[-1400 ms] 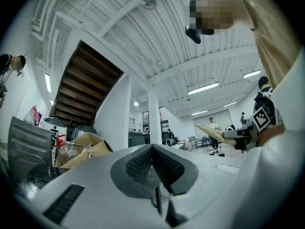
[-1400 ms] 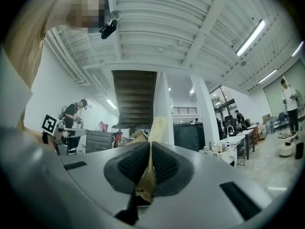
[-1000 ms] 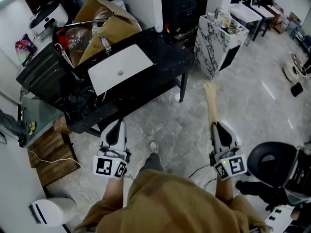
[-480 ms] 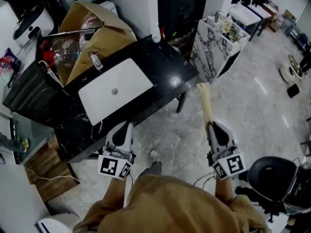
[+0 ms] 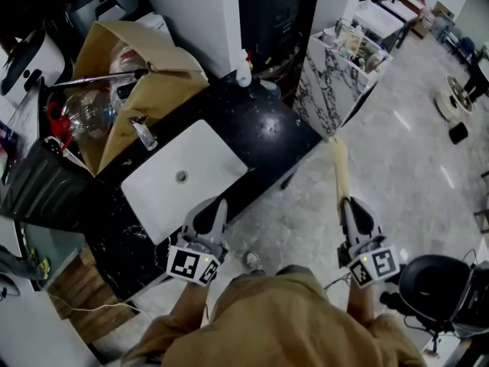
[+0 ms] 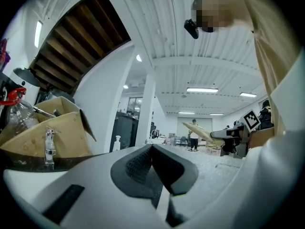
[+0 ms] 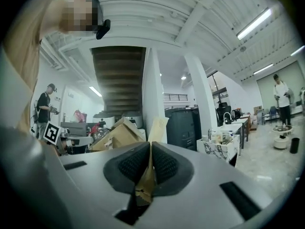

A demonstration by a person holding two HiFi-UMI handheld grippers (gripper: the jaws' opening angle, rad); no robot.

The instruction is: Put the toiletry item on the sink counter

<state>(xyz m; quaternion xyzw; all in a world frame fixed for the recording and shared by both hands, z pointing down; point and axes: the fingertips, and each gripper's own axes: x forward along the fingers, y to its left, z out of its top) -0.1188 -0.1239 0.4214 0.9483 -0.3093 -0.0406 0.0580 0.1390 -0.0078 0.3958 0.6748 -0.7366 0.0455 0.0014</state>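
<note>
The right hand-held gripper (image 5: 345, 205) has its jaws pinched tight on the near end of the toiletry item (image 5: 338, 167). The item is a long, flat tan pack that sticks out level over the floor, its far tip close to the corner of the black table (image 5: 267, 128) but not on it. The left hand-held gripper (image 5: 216, 205) is closed with nothing between its jaws, at the table's near edge just before the white sink (image 5: 206, 159).

Beige item (image 5: 340, 170); kind indistinct
</note>
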